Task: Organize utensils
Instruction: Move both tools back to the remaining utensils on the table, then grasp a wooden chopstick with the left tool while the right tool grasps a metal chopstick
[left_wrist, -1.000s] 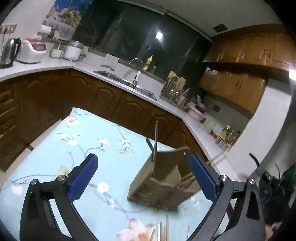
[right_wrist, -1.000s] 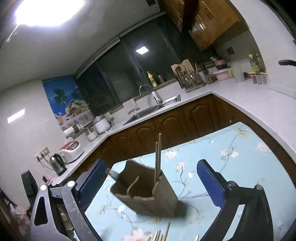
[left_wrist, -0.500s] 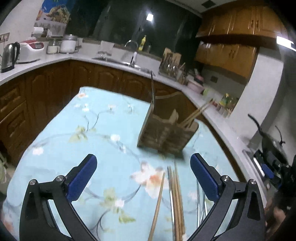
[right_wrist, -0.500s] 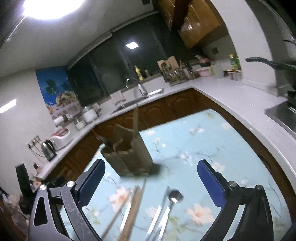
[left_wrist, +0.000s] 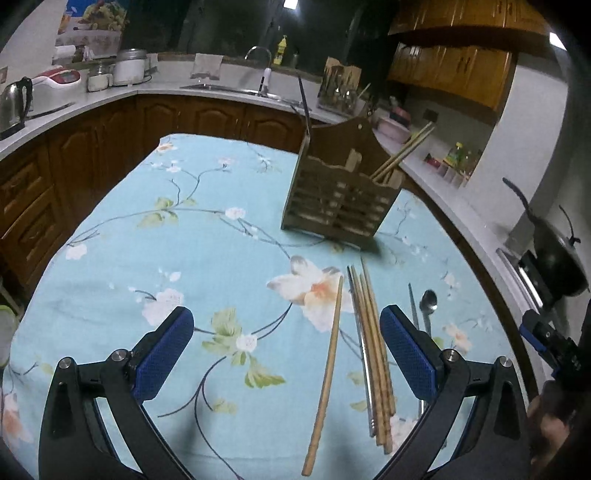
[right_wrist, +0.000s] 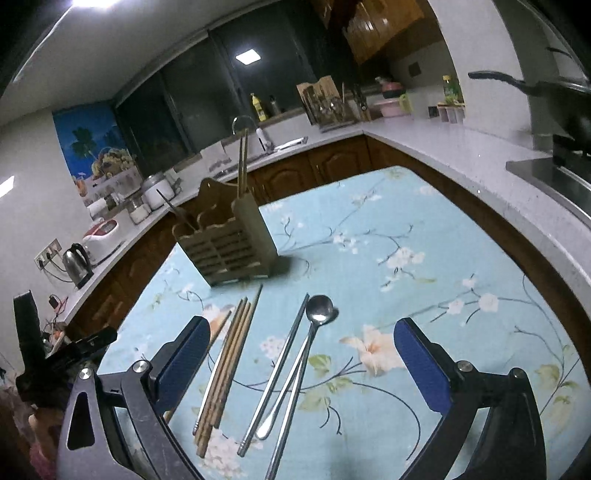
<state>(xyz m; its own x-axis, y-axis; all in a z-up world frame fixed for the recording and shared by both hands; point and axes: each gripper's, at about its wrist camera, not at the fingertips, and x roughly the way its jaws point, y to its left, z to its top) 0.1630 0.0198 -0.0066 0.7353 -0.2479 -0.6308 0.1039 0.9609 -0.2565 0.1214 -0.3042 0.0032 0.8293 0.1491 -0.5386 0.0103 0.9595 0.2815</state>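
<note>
A wooden slatted utensil holder (left_wrist: 341, 184) stands on the floral blue tablecloth (left_wrist: 184, 240), with wooden chopsticks (left_wrist: 402, 149) and a dark utensil in it; it also shows in the right wrist view (right_wrist: 225, 243). Loose wooden chopsticks (left_wrist: 373, 354) and one apart (left_wrist: 327, 373) lie near me. Metal chopsticks (right_wrist: 275, 373) and a metal spoon (right_wrist: 319, 314) lie beside them. My left gripper (left_wrist: 286, 354) is open and empty above the wooden chopsticks. My right gripper (right_wrist: 301, 363) is open and empty above the metal utensils.
White counters (right_wrist: 461, 147) and brown cabinets (left_wrist: 207, 118) wrap around the table. A kettle (left_wrist: 14, 107), rice cooker (left_wrist: 59, 79), sink (left_wrist: 236, 88) and dish rack (right_wrist: 328, 107) sit on the counter. A stove with a black pan (left_wrist: 557, 254) is at right.
Both grippers have pulled back and tilted down from the holder. The loose chopsticks and spoon on the cloth have come into view below them. Both stay open.
</note>
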